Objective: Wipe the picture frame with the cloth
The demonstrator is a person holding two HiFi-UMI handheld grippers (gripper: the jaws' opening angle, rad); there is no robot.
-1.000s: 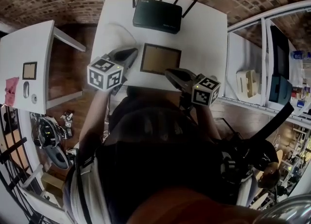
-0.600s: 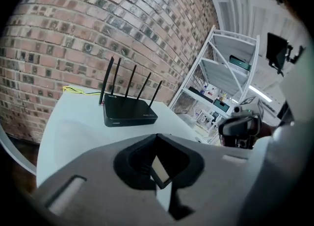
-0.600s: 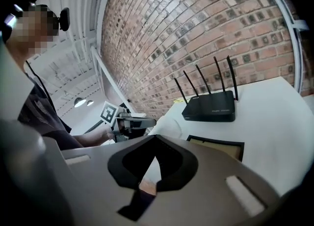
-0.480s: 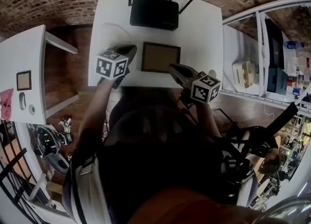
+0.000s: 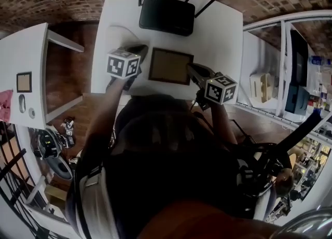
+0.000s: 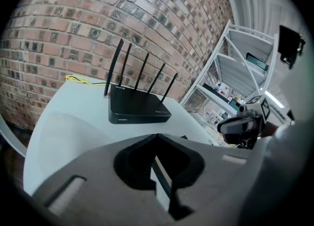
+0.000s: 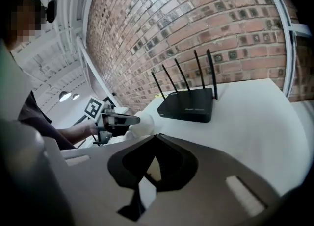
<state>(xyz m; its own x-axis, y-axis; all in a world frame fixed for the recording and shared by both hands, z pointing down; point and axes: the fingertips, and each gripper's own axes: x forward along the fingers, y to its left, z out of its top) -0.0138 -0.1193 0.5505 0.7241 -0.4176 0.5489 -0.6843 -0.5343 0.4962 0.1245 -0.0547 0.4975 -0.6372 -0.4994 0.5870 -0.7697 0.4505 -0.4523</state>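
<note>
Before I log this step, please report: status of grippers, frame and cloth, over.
Left gripper and right gripper both shut, empty. Picture frame flat on table between them; white cloth beside left gripper, not gripped. Router beyond frame, not blocking.

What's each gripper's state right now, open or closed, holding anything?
Left gripper: closed, holding nothing.
Right gripper: closed, holding nothing.

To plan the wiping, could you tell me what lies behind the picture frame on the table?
A black router stands behind it; the table surface under the picture frame is covered.
</note>
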